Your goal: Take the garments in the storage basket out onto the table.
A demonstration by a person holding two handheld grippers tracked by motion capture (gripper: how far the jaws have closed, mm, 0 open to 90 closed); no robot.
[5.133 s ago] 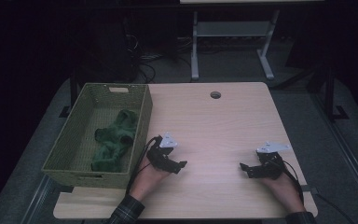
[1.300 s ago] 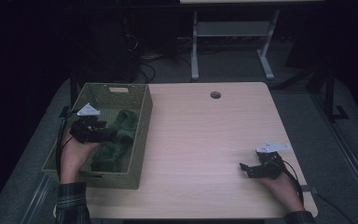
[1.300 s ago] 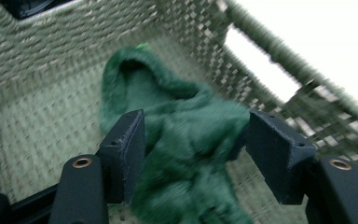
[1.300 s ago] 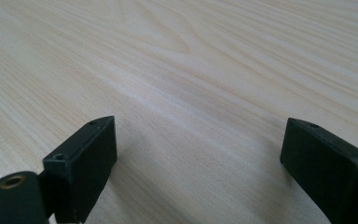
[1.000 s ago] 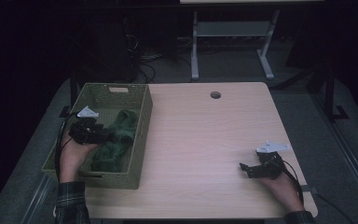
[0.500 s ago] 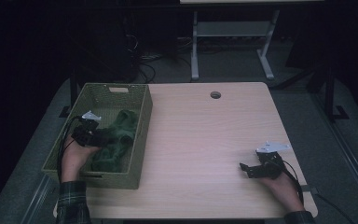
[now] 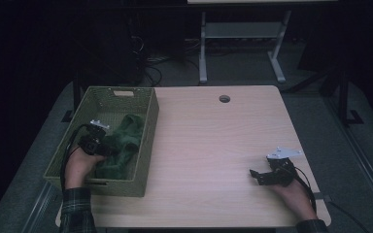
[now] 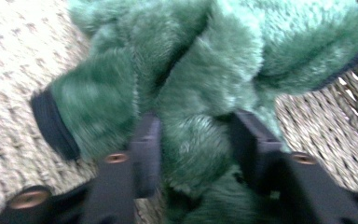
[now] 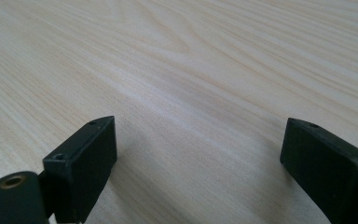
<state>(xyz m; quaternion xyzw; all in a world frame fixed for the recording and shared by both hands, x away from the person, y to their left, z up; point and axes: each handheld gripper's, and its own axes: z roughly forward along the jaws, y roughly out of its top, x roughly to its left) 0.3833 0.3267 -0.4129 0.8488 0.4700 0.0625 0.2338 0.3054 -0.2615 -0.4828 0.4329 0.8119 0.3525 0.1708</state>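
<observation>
**Inspector:** Start with the article. Where does it lie?

**Assistant:** The dark green, long-piled fleece garment (image 7: 121,145) lies bunched inside the olive woven rectangular basket (image 7: 148,138), toward its right wall. A black ribbed cuff (image 8: 53,126) shows at one end in the left gripper view.

**Inspector:** Change since the earlier frames?

**Assistant:** The left hand-held gripper (image 7: 97,145), which lay on the counter beside the basket five seconds ago, has crossed into the basket and sunk lower over the last second. In the left gripper view it (image 8: 193,154) now has its jaws partly closed, a thick fold of fleece bulging between them and pressing on both inner faces.

**Inspector:** Secure hold?

**Assistant:** Engaged, by my judgement, but not fully clamped; the fleece is still compressing. The garment has not left the basket floor.

**Inspector:** The other side?

**Assistant:** The right hand-held gripper (image 7: 264,175) has not moved: it rests on the pale wood-grain counter (image 7: 213,145) near the front right corner, jaws wide apart, nothing between them (image 9: 196,154).

**Inspector:** Implication?

**Assistant:** The reach appears done; a lift out of the basket likely follows, once the jaws close. The risk is the slack bulk trailing and catching on the wall.
</observation>
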